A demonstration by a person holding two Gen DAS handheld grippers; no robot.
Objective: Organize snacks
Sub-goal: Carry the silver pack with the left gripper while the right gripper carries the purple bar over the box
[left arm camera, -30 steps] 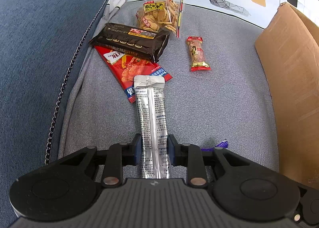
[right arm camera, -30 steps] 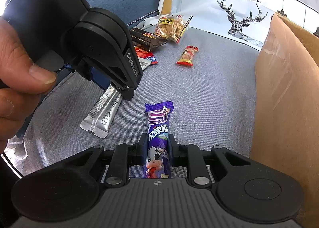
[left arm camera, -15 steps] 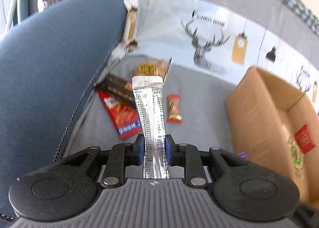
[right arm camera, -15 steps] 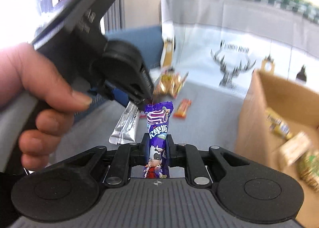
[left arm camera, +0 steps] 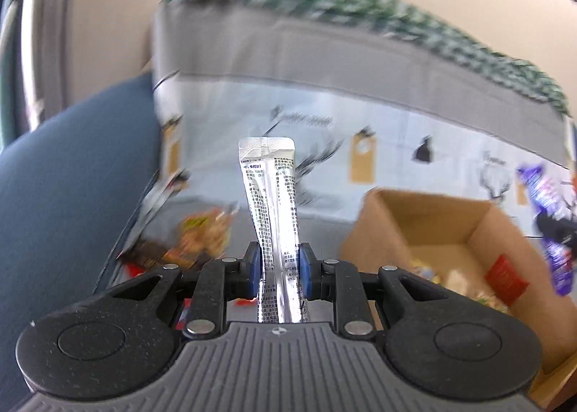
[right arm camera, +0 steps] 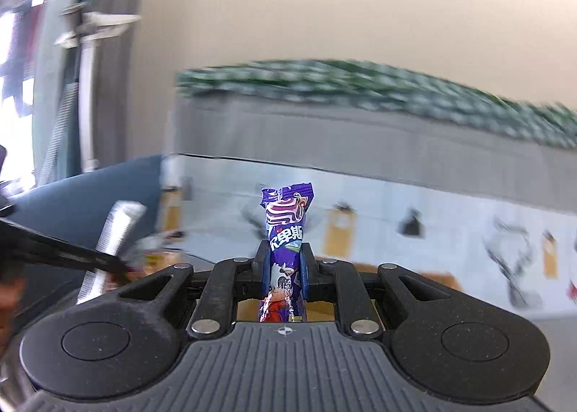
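My left gripper [left arm camera: 277,262] is shut on a long silver sachet [left arm camera: 268,188] that stands up between its blue pads, lifted off the sofa. My right gripper [right arm camera: 285,264] is shut on a purple candy bar [right arm camera: 286,228], also held up in the air. An open cardboard box [left arm camera: 447,228] with several snacks inside sits to the right in the left wrist view. The purple candy bar [left arm camera: 544,195] shows blurred above the box's right side. In the right wrist view the silver sachet [right arm camera: 115,231] appears at the left, in the other gripper.
Several snack packets [left arm camera: 202,235] lie blurred on the grey sofa seat at the left. A blue sofa armrest [left arm camera: 72,177] rises on the left. A deer-print cloth [left arm camera: 396,145] covers the backrest. A strip of the box edge [right arm camera: 425,277] shows behind the right gripper.
Both grippers have risen from the sofa seat with their snacks and tilted up toward level. The box interior has come into the left wrist view.
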